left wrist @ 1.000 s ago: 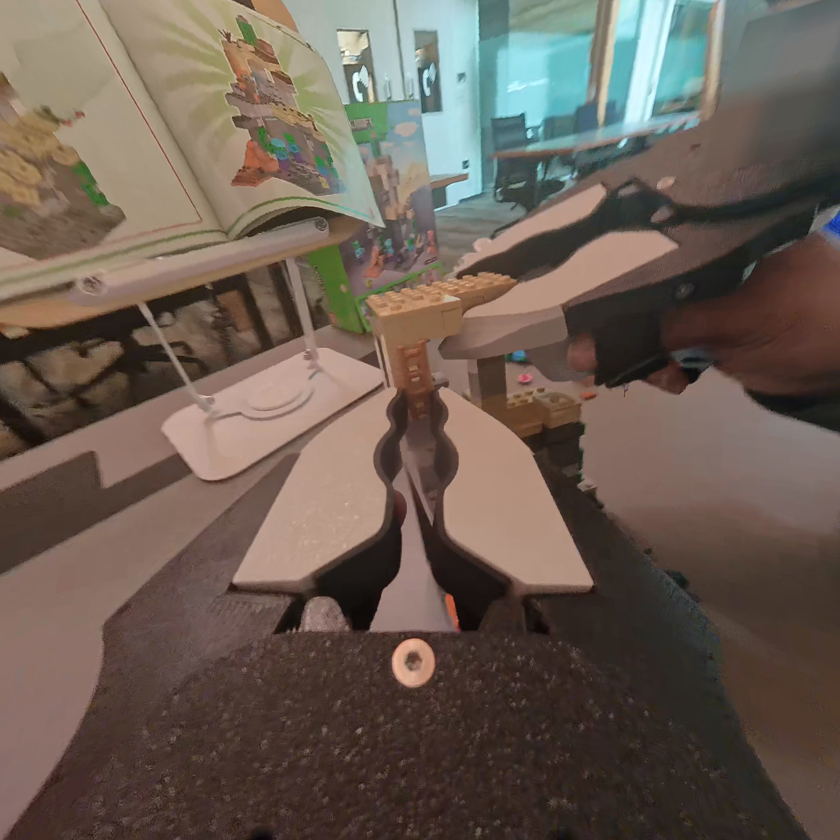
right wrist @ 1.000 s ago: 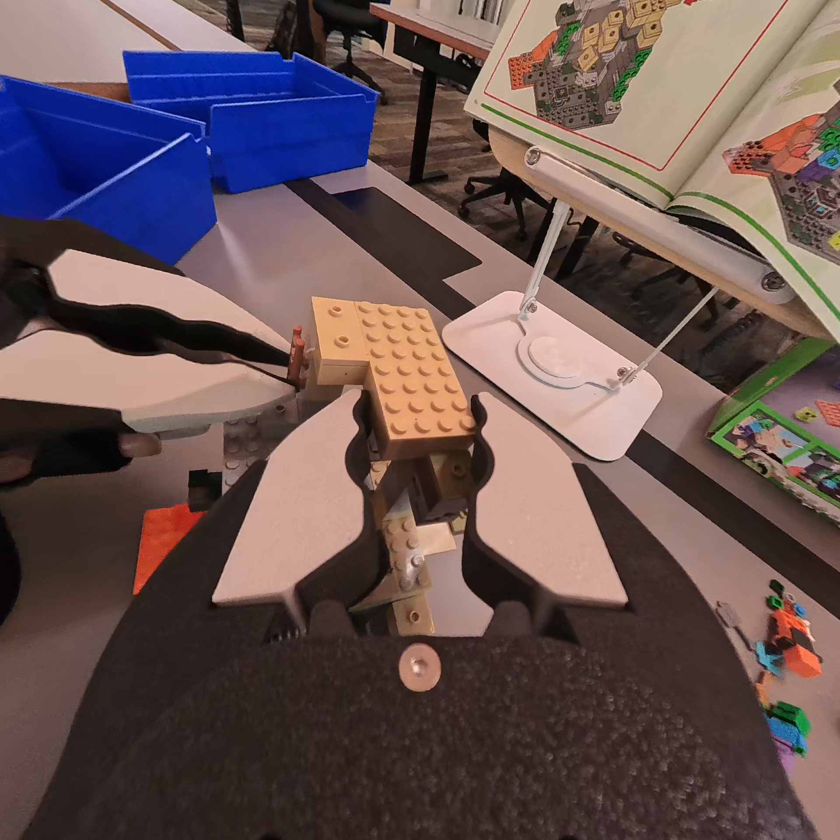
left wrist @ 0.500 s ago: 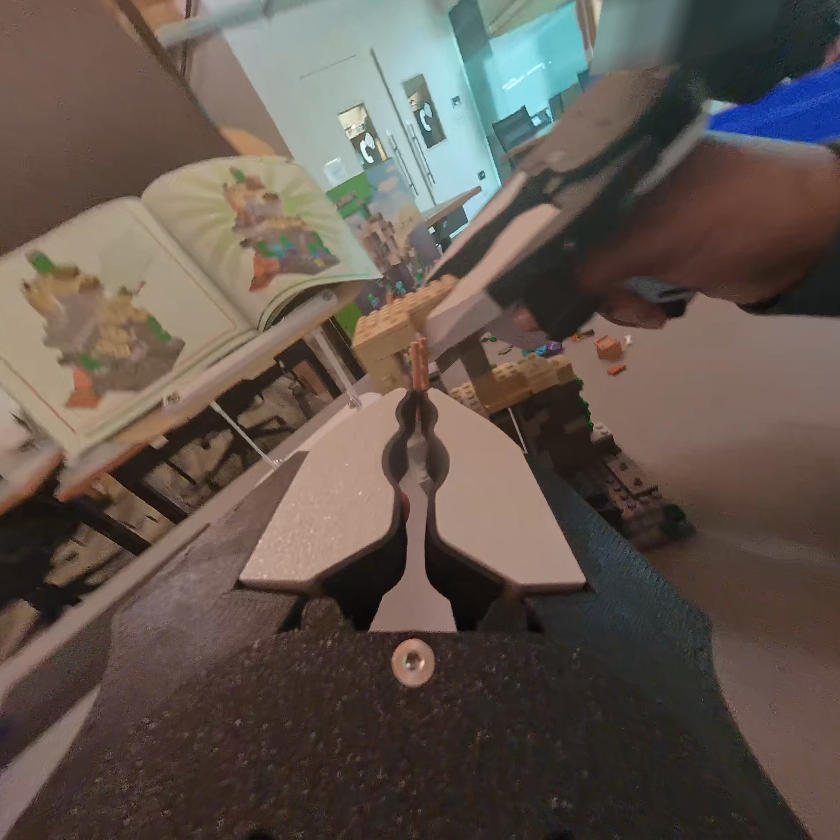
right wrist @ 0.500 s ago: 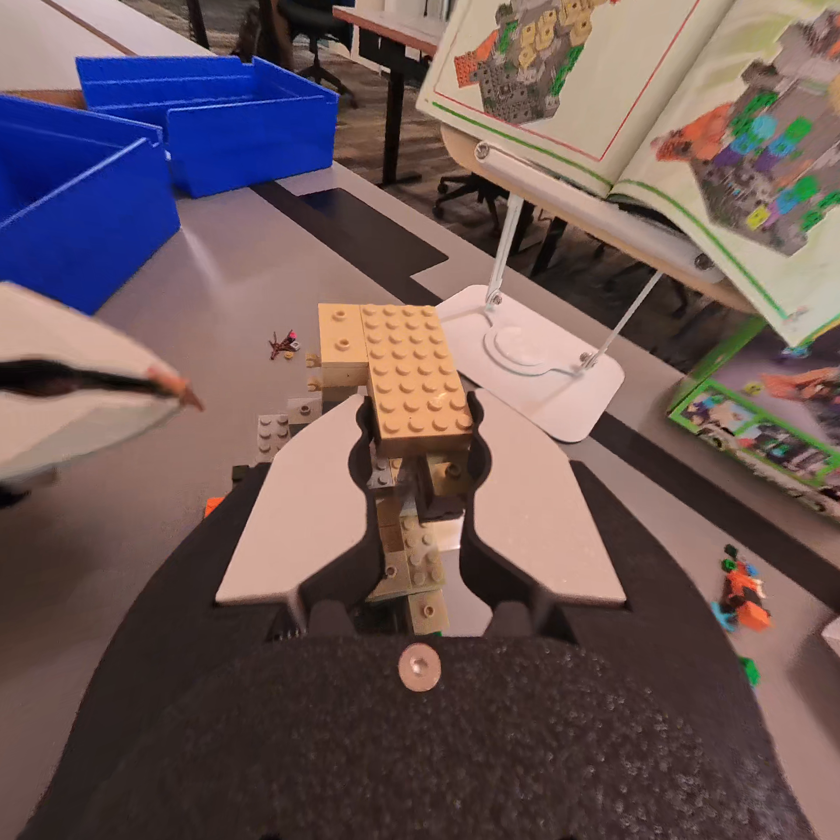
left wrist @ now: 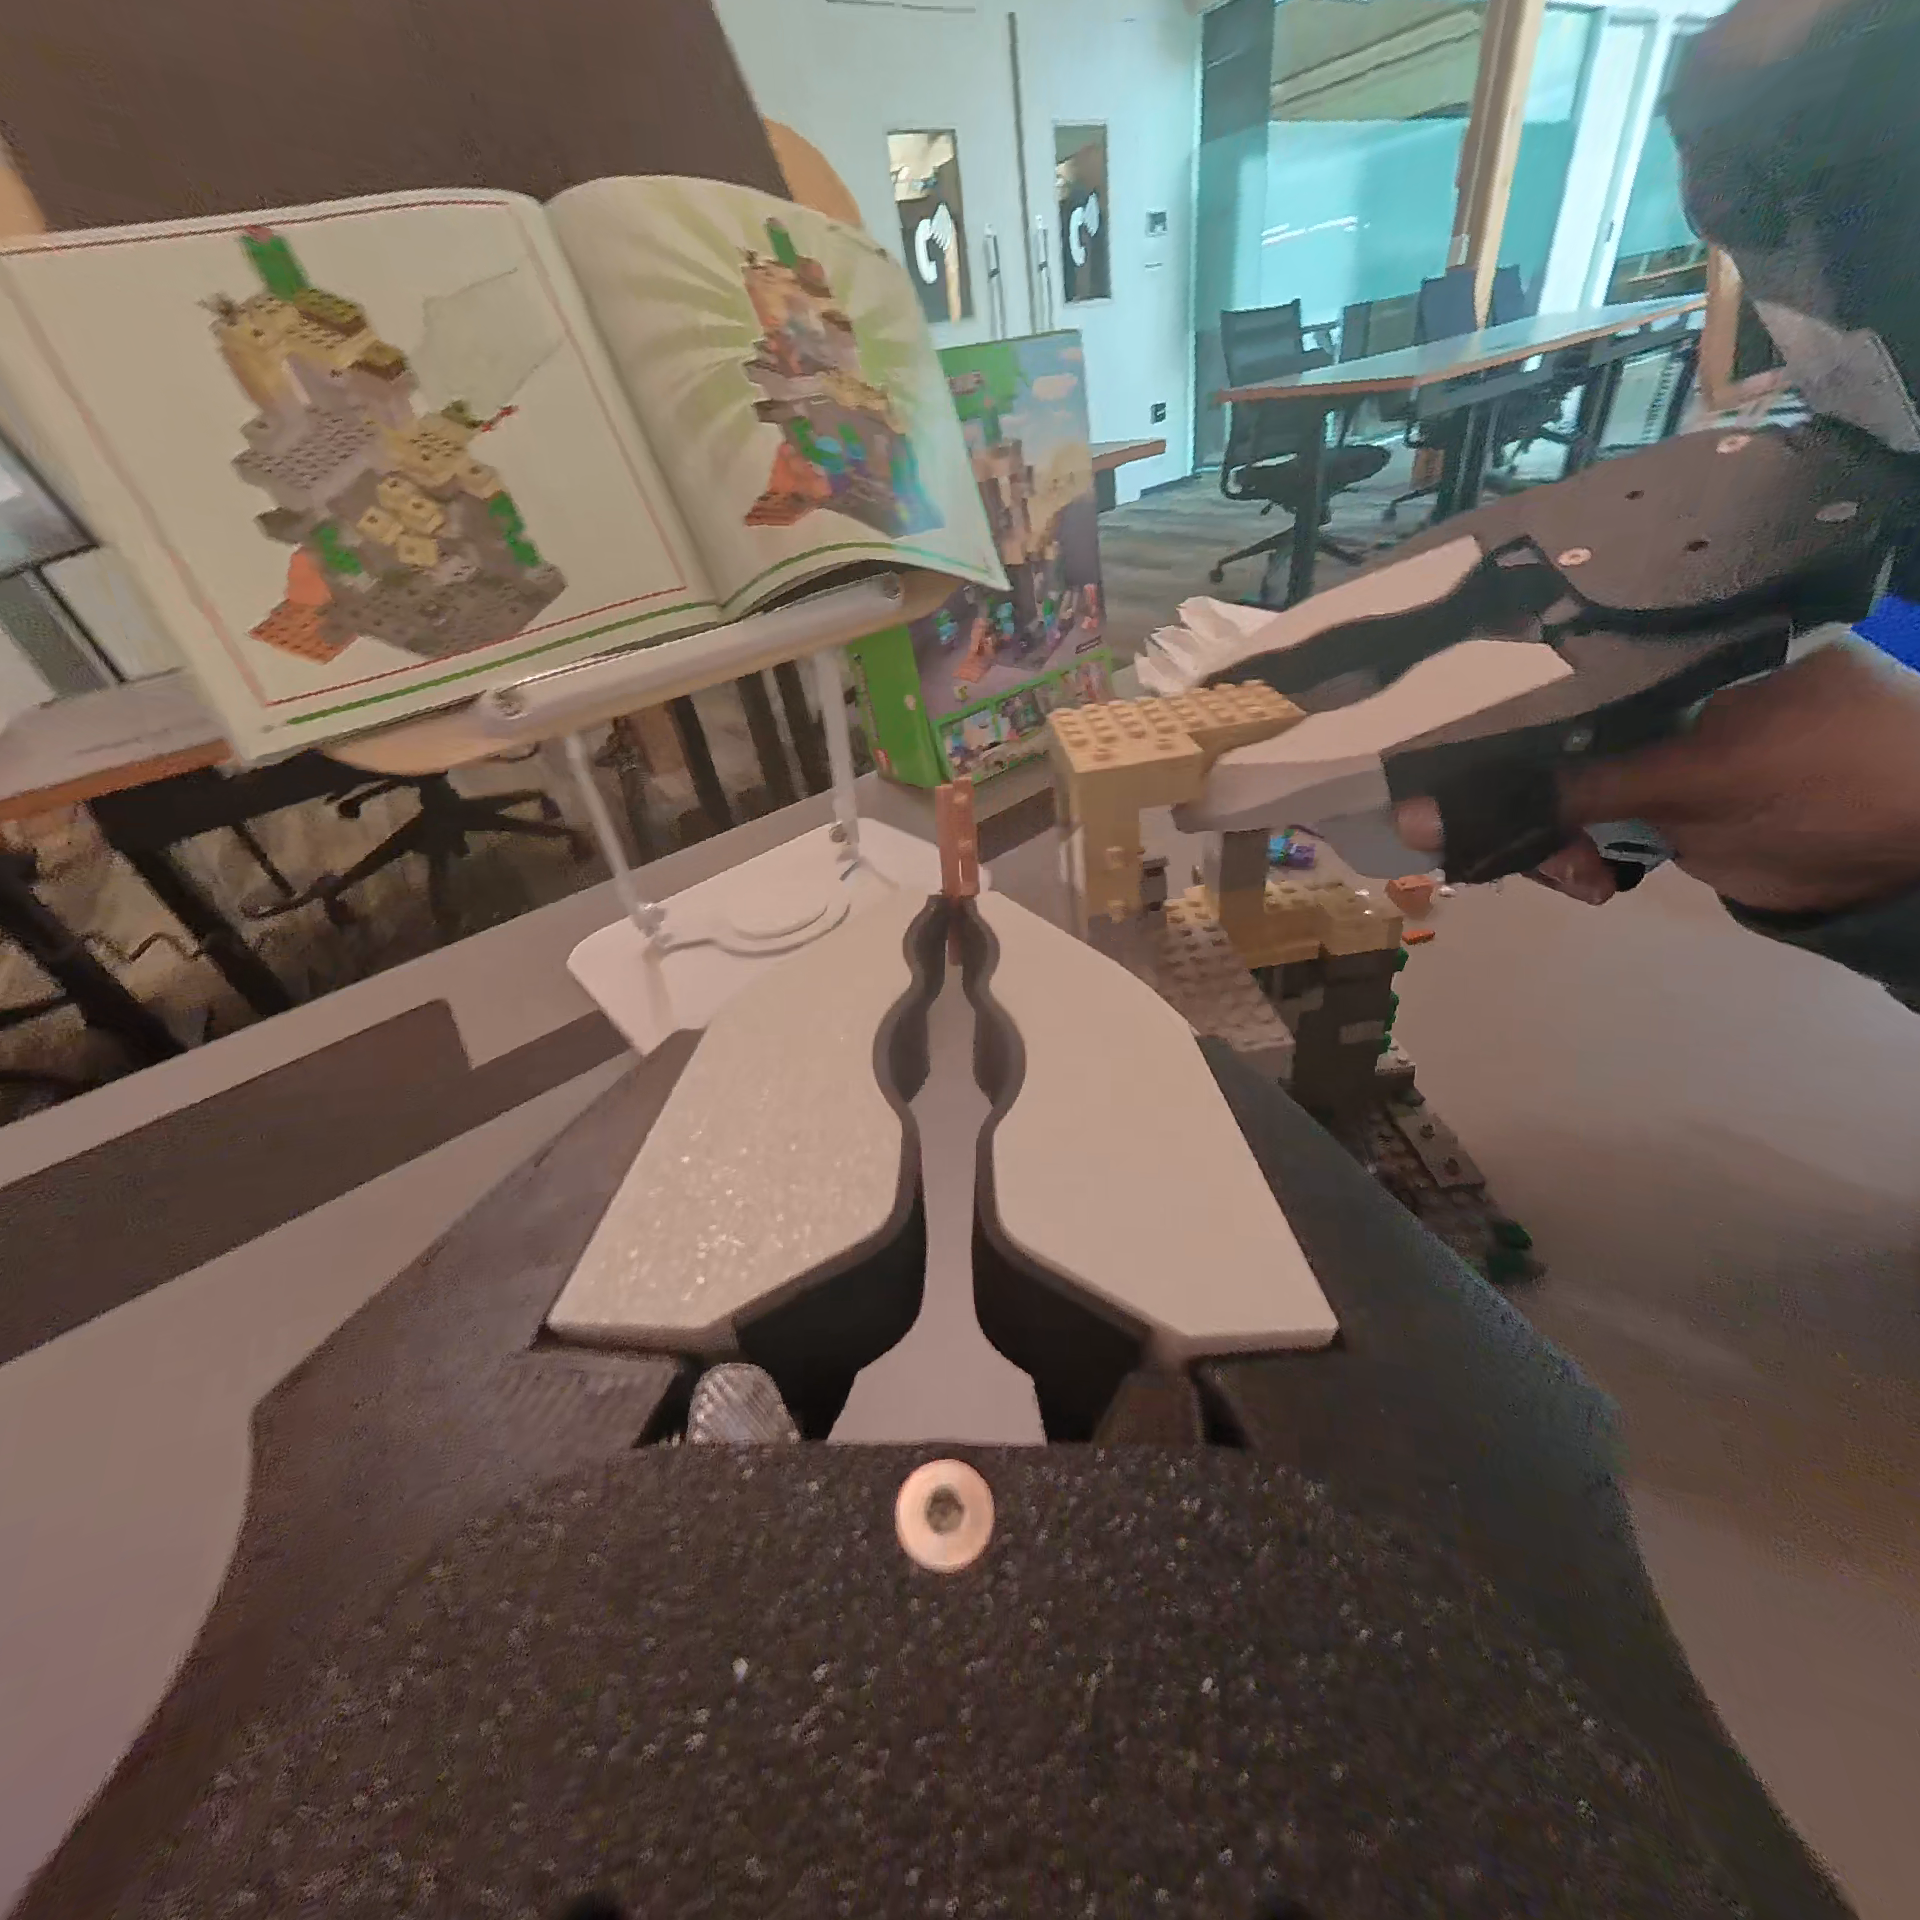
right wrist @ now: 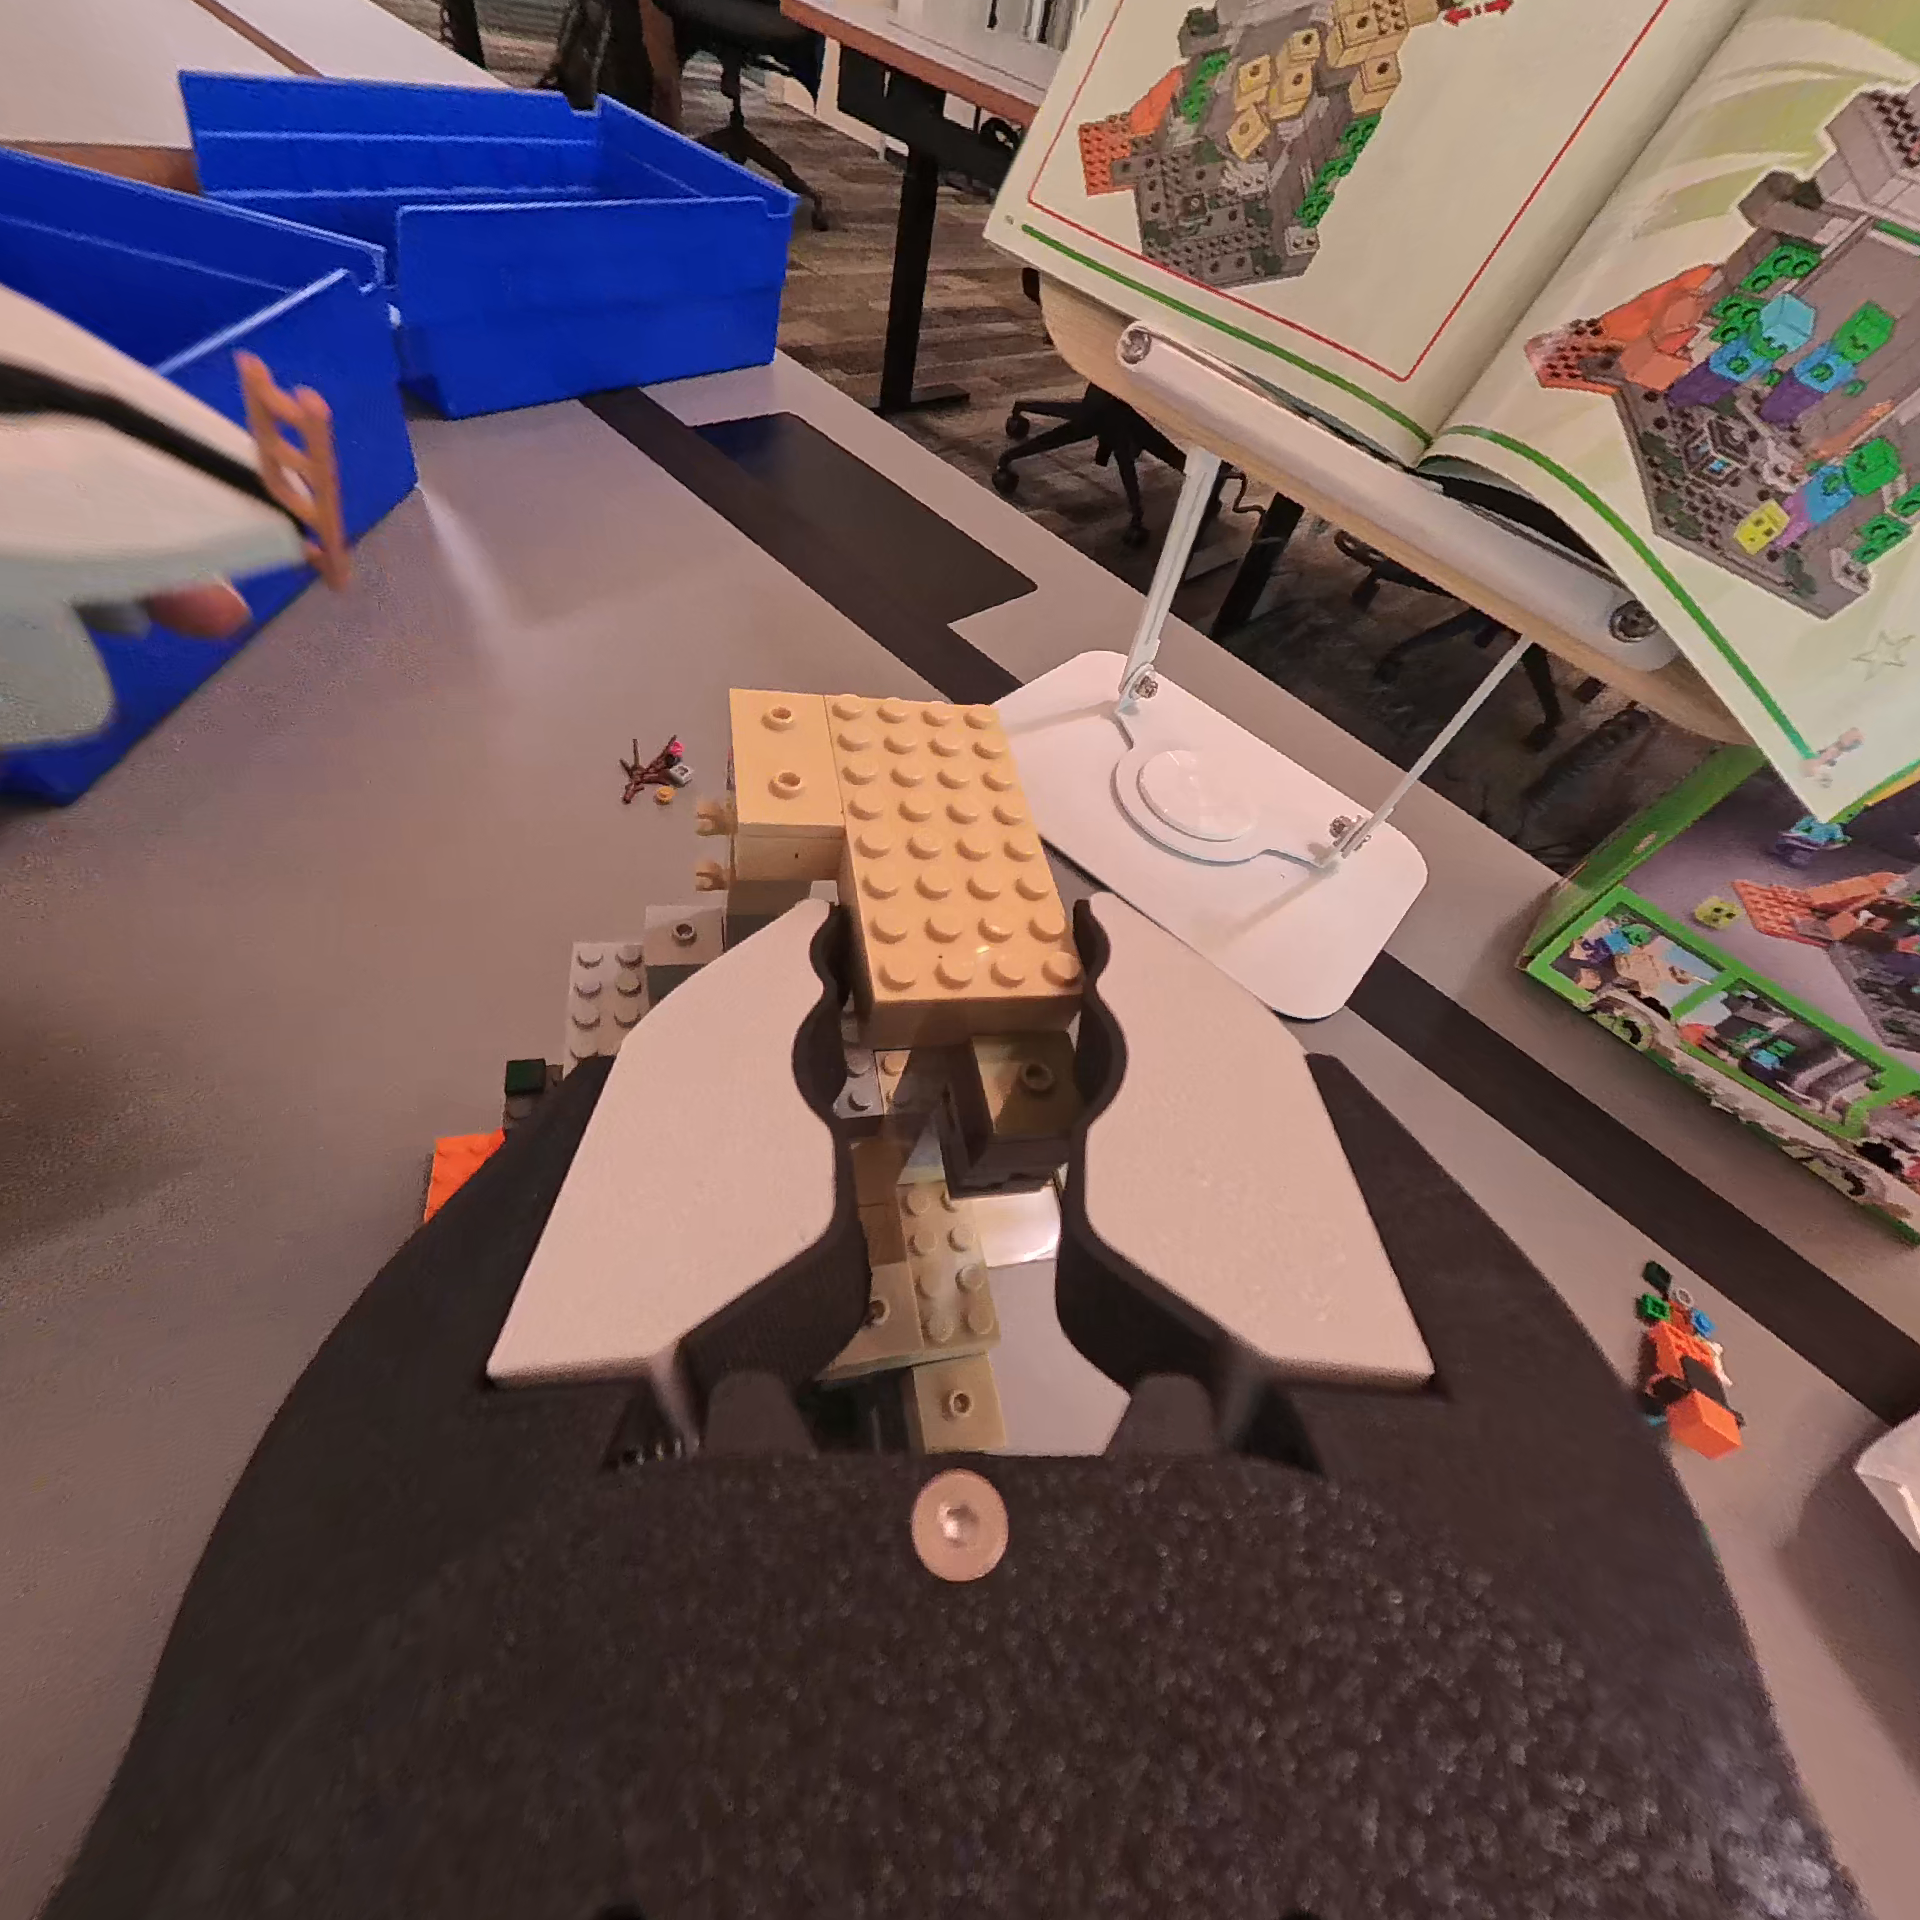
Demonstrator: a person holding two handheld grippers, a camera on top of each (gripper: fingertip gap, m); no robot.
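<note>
Jaws of the left gripper (left wrist: 953, 925) pinch a thin brown plastic ladder piece (left wrist: 957, 840) upright at their tips, just left of and apart from the studded tan-and-grey brick tower (right wrist: 940, 862) on the grey counter (right wrist: 312, 935), whose tan top plate the right gripper (right wrist: 956, 935) clamps from the other side.

The left gripper (left wrist: 954, 920) pinches a small brown ladder piece (left wrist: 957, 837) at its fingertips, the piece standing upright above them. Just to the right stands a brick model (left wrist: 1236, 914) on the grey table (left wrist: 1662, 1195), topped by a tan studded plate (left wrist: 1169, 727). The right gripper (left wrist: 1236, 748), held by a gloved hand (left wrist: 1538, 821), clamps that plate from the right. Behind, an open instruction book (left wrist: 457, 436) rests on a white stand (left wrist: 748, 914), with a green toy box (left wrist: 997, 582) beyond it.
</note>
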